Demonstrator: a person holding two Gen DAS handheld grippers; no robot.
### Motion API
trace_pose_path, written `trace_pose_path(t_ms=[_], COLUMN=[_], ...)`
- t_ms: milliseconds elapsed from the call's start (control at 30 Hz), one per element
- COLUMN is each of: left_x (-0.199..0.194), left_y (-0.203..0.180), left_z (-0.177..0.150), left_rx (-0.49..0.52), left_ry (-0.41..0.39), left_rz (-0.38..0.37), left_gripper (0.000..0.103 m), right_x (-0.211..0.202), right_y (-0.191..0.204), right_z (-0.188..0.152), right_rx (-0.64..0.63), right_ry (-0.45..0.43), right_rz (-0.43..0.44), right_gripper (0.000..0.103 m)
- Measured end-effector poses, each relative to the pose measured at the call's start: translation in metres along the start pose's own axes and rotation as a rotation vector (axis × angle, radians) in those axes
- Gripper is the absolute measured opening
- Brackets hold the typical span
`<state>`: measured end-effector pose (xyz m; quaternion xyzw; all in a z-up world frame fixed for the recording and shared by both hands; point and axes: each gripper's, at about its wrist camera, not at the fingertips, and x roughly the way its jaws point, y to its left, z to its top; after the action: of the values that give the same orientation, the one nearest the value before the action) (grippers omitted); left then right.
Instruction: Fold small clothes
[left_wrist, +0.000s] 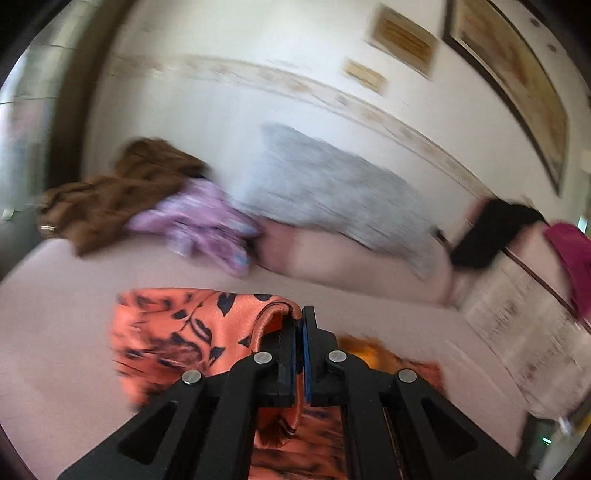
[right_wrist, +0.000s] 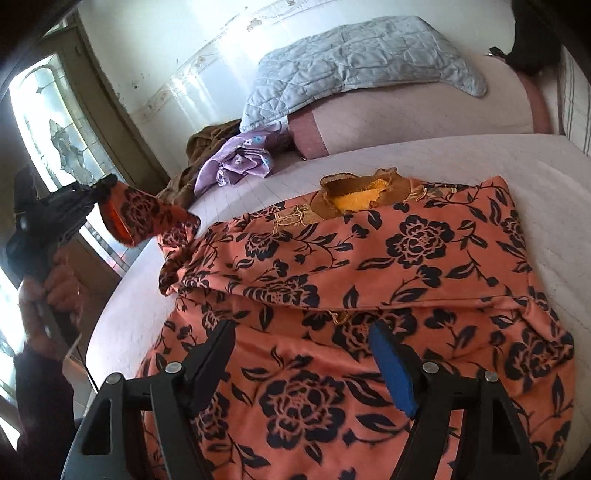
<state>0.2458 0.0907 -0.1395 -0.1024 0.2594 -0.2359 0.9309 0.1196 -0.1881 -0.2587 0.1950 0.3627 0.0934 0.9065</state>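
Orange floral garment (right_wrist: 369, 280): spread across the bed (right_wrist: 461, 162), centre of the right wrist view; one sleeve lifted at middle left, likely for folding inward. Left tool (right_wrist: 105, 186): pressed together, pinching the sleeve, raised. Right tool (right_wrist: 303, 354): spread, hovering low over the garment.

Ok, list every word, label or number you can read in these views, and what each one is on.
No text can be read.
Two plaques on the wall: lettering blurred, unreadable.
Framed picture: any writing is blurred.
Printed sheet at the bed's edge: lines of print, too smeared to read.
Orange floral garment: pattern only, no label showing.
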Motion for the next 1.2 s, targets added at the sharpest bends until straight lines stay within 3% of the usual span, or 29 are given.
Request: trace_pose_path(t_ms=[100, 167, 233, 267, 367, 433, 567, 633, 700, 733, 833, 933, 1000, 1133, 1200], left_x=[0.027, 0.042, 0.044, 0.038, 0.021, 0.014, 0.008, 0.003, -0.001, -0.003, -0.006, -0.007, -0.006, -0.01, -0.019], left_y=[-0.063, -0.107, -0.125, -0.126, -0.101, -0.065, 0.032, 0.073, 0.093, 0.098, 0.089, 0.077, 0.088, 0.146, 0.177], left_z=[-0.016, -0.033, -0.041, -0.041, -0.027, -0.014, -0.006, -0.012, -0.016, -0.017, -0.015, -0.008, -0.004, -0.012, -0.02], left_rx=[0.139, 0.234, 0.277, 0.281, 0.229, 0.12, -0.117, -0.249, -0.334, -0.374, -0.352, -0.221, -0.22, -0.386, -0.489], left_ry=[0.104, 0.207, 0.247, 0.226, 0.149, 0.103, 0.06, 0.063, 0.058, 0.044, 0.029, 0.038, 0.037, 0.072, 0.084], left_rz=[-0.12, -0.212, -0.288, -0.294, -0.288, -0.262, -0.017, 0.036, 0.028, -0.012, -0.096, 0.008, 0.106, 0.322, 0.516], left_gripper=[0.003, 0.018, 0.065, 0.072, 0.075, 0.085, 0.085, 0.085, 0.085, 0.085, 0.085, 0.085, 0.085, 0.085, 0.085], right_x=[0.003, 0.0, -0.005, -0.007, -0.018, -0.022, -0.021, -0.014, -0.007, -0.004, 0.008, 0.015, 0.018, 0.026, 0.033], right_y=[-0.008, -0.019, -0.03, -0.036, -0.053, -0.059, -0.061, -0.057, -0.05, -0.045, -0.03, -0.015, -0.005, 0.024, 0.045], right_z=[0.001, -0.001, -0.003, -0.004, -0.005, -0.003, 0.003, 0.007, 0.013, 0.016, 0.021, 0.018, 0.016, 0.015, 0.016], right_rx=[0.061, 0.096, 0.119, 0.132, 0.202, 0.244, 0.337, 0.39, 0.412, 0.414, 0.397, 0.358, 0.32, 0.209, 0.144], right_ry=[0.002, -0.001, 0.001, 0.008, 0.0, -0.011, -0.024, -0.024, -0.026, -0.023, -0.004, 0.025, 0.049, 0.098, 0.114], right_rz=[-0.015, -0.04, -0.071, -0.075, -0.073, -0.039, 0.057, 0.124, 0.169, 0.177, 0.194, 0.186, 0.177, 0.19, 0.204], right_gripper=[0.077, 0.077, 0.077, 0.077, 0.078, 0.078, 0.082, 0.082, 0.083, 0.083, 0.083, 0.083, 0.083, 0.083, 0.083])
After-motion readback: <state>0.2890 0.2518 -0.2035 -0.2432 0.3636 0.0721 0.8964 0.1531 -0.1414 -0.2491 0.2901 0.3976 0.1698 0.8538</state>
